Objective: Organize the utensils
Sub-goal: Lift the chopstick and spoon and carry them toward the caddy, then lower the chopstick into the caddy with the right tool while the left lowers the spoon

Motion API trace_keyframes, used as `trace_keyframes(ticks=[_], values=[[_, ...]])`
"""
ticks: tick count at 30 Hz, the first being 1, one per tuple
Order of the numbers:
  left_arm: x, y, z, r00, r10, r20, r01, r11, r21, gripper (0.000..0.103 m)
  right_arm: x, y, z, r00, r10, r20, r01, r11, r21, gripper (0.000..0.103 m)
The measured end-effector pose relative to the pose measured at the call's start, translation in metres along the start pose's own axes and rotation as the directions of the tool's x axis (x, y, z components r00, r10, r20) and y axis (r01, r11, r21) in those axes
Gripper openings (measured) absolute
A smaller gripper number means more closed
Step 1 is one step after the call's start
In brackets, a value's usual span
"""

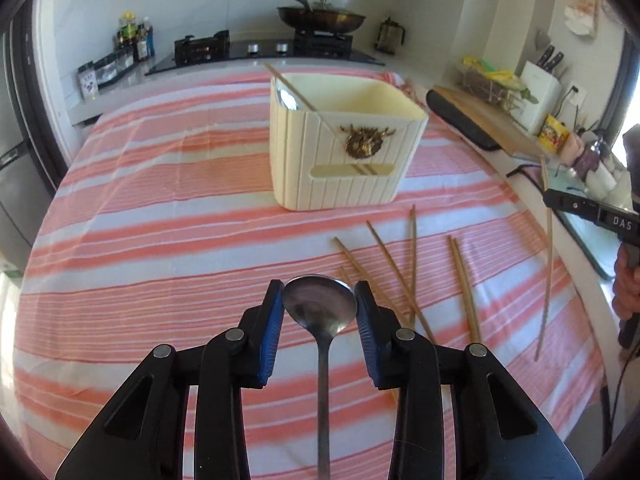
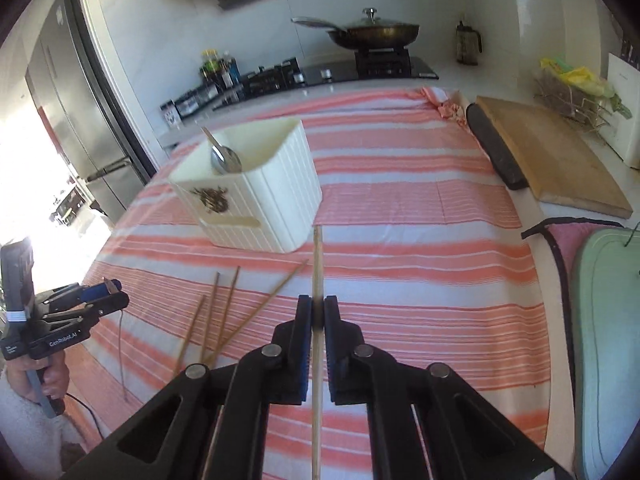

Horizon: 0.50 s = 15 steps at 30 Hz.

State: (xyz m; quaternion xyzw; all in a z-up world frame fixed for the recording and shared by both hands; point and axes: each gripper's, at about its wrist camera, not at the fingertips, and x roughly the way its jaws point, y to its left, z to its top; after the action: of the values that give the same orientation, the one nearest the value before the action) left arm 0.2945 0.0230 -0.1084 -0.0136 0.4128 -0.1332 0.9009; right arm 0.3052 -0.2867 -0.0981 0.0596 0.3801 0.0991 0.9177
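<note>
Pink and white stripes ran across the soft cloth (image 1: 160,216) that covered the desk. On it stood a cream plastic holder (image 1: 340,148), box-shaped with ribbed sides and a gold badge on the front. One shiny spoon (image 2: 226,159) and one thin stick already leaned inside it.

The left claw (image 1: 320,308) was closed on a smooth metal spoon (image 1: 320,304), with its blue ridged pads touching both sides of the round bowl. The right claw (image 2: 318,312) was pinched tight on a long, pale wooden chopstick (image 2: 318,264), near the holder's corner. More loose chopsticks (image 1: 408,276) lay scattered on the cloth in front of the holder.

Behind were a black stove with a lidded pan (image 1: 320,16), some bottles, a wooden board (image 2: 552,156) and a white knife block (image 1: 538,94). The left tool read "GenRobot.AI", and the right one read "DAS".
</note>
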Motion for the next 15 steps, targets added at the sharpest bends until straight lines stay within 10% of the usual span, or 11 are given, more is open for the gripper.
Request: trace_keyframes(ticks=[15], values=[[-0.066, 0.000, -0.007, 0.993, -0.034, 0.109, 0.036, 0.999, -0.014, 0.035, -0.103, 0.049, -0.013, 0.980, 0.098, 0.175, -0.078, 0.990, -0.118, 0.007]])
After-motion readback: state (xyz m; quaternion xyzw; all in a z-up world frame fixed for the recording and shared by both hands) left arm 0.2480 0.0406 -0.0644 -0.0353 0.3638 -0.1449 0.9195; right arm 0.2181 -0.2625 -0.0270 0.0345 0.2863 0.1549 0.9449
